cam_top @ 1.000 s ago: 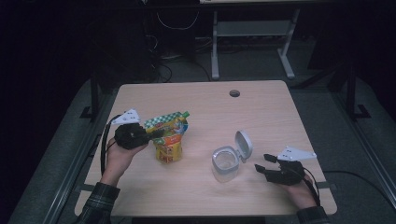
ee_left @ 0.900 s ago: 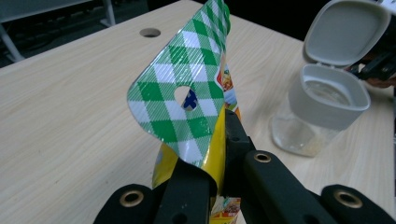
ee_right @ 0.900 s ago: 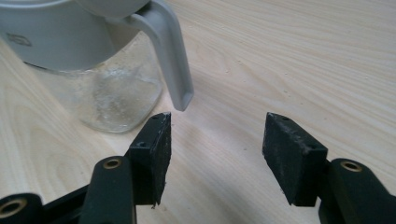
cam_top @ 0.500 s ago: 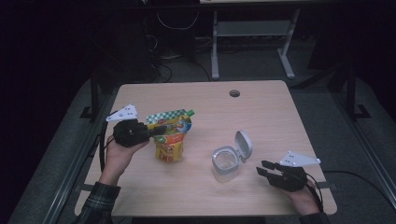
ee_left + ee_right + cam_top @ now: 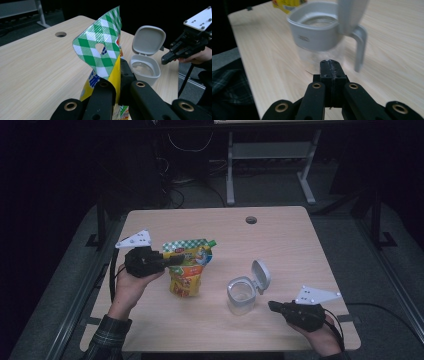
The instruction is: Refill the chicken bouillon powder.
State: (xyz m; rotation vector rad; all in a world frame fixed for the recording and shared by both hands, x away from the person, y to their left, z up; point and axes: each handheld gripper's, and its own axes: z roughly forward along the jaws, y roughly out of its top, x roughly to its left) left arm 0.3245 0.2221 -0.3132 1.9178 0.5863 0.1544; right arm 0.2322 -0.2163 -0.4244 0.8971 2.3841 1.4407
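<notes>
A yellow snack pouch (image 5: pixel 187 270) with a green checked top (image 5: pixel 105 47) stands upright at the table's left. My left gripper (image 5: pixel 175 261) is shut on the pouch near its top edge, and the pouch passes between the black jaws in the left gripper view. A clear jar (image 5: pixel 241 295) with a grey rim and an open flip lid (image 5: pixel 260 275) sits at centre right. My right gripper (image 5: pixel 274 306) lies low just right of the jar, jaws pressed together with nothing between them (image 5: pixel 330 65). The jar (image 5: pixel 317 30) stands close ahead of it.
The wooden table (image 5: pixel 280 245) has a round cable hole (image 5: pixel 251 220) near its far edge. Bare wood lies beyond the pouch and jar. A white desk frame (image 5: pixel 270 155) and cables stand on the dark floor behind.
The right gripper has dropped back toward the table's near right edge and its jaws have closed. The left gripper has lifted and tilted the pouch slightly.
</notes>
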